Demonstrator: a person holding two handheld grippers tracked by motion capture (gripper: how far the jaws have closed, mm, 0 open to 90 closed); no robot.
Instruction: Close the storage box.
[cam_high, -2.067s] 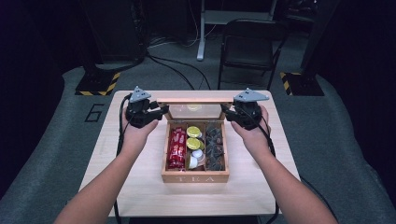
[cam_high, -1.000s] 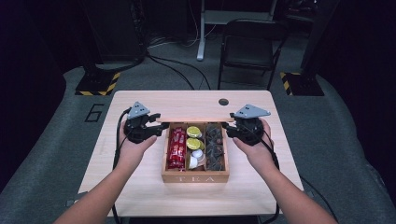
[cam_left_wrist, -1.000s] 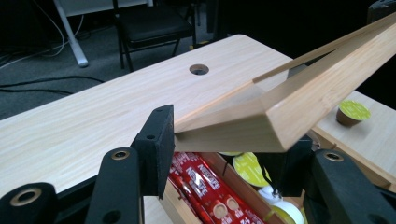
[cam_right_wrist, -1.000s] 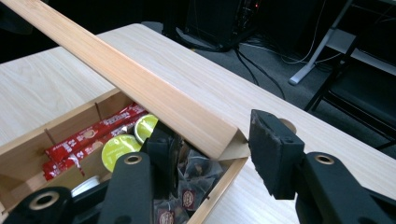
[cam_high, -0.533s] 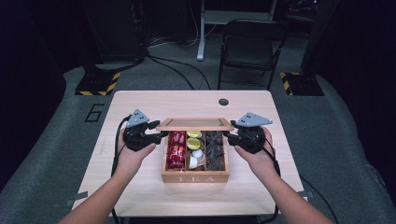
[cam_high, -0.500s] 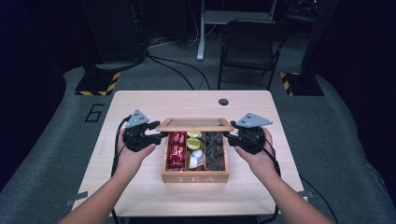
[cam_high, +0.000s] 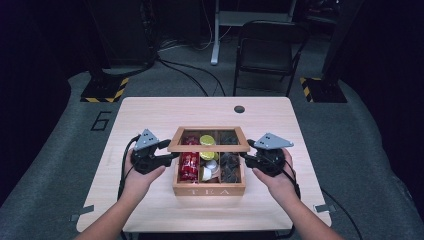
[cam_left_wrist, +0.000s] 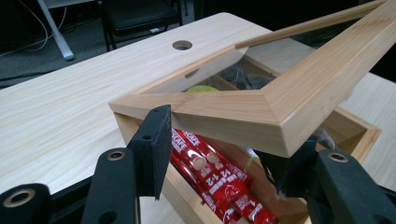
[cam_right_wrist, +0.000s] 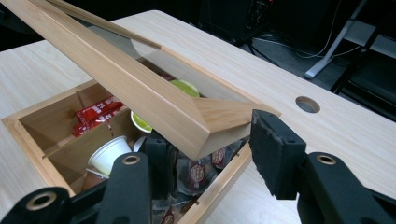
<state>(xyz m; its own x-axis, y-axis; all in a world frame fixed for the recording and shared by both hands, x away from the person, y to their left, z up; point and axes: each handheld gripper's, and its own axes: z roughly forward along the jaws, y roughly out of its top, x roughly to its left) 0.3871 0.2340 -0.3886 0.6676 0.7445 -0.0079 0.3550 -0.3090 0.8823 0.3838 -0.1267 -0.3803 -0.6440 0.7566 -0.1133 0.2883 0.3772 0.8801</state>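
A wooden tea box sits mid-table, with red sachets, white cups and dark packets in its compartments. Its glass-windowed lid hangs tilted over the box, front edge raised. My left gripper is shut on the lid's left front corner, and my right gripper on the right front corner. In the left gripper view the jaws straddle the lid above the red sachets. In the right gripper view the jaws clasp the lid over a white cup.
A round cable hole lies in the table near its far edge. Behind the table stands a black folding chair. Two yellow-black striped stand bases sit on the grey floor at the far left and right.
The lid has swung down from nearly upright at the box's back to a shallow tilt over the box. Both grippers came toward the person with it.
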